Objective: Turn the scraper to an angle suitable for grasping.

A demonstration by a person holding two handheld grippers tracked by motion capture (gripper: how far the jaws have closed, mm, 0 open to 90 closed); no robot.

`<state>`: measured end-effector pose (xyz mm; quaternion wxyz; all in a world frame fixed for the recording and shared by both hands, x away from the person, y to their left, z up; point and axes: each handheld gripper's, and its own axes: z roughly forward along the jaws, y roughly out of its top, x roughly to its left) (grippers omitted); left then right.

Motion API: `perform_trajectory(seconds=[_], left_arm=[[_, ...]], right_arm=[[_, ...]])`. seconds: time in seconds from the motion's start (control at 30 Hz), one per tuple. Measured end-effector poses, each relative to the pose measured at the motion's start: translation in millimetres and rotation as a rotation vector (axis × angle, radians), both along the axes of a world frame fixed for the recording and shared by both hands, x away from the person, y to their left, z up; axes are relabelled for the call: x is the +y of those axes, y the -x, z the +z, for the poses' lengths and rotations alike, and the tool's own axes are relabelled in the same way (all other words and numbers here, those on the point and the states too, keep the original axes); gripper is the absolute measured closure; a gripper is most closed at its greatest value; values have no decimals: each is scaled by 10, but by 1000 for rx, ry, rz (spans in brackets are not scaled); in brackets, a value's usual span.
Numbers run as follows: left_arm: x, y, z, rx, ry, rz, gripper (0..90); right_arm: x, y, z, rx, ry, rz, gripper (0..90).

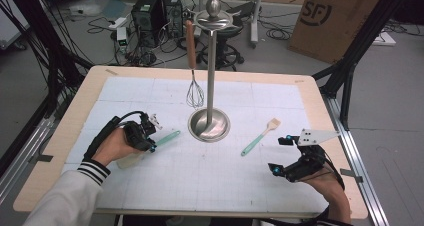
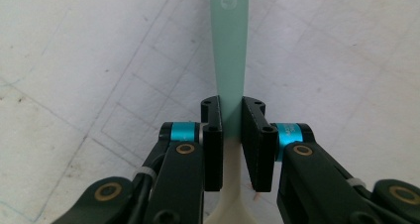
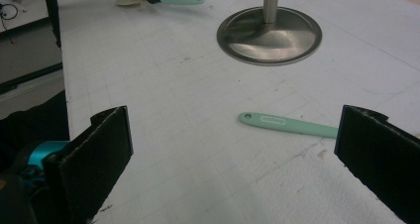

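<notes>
At eight o'clock from the stand point(image 1: 209, 125), the spatula point(image 2: 231, 60) is clamped flat on the mat by the left gripper point(image 1: 150, 136); it should be lifted level. The right gripper point(image 1: 285, 156) is held wide apart.

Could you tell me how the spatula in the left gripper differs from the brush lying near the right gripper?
The spatula is clamped by its neck in the left gripper; the brush lies free on the mat, apart from the open right gripper. The spatula ends in a broad cream blade; the brush ends in a small tan bristle head. Both have slim mint-green handles.
</notes>
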<state>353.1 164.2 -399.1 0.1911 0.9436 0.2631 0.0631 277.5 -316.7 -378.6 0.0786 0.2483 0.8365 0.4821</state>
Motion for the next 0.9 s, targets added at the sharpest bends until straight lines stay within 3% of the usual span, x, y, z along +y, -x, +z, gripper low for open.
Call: perform_trajectory(seconds=[0.3,0.47,0.9], left_arm=[[82,72,161,-25,110,-81,799],[125,112,236,-38,185,-102,798],[211,253,431,-77,323,-156,798]], right_arm=[[-1,0,1,-3,-2,-1,2],[2,4,1,-2,-1,1,2],[9,4,4,-3,-7,1,2]])
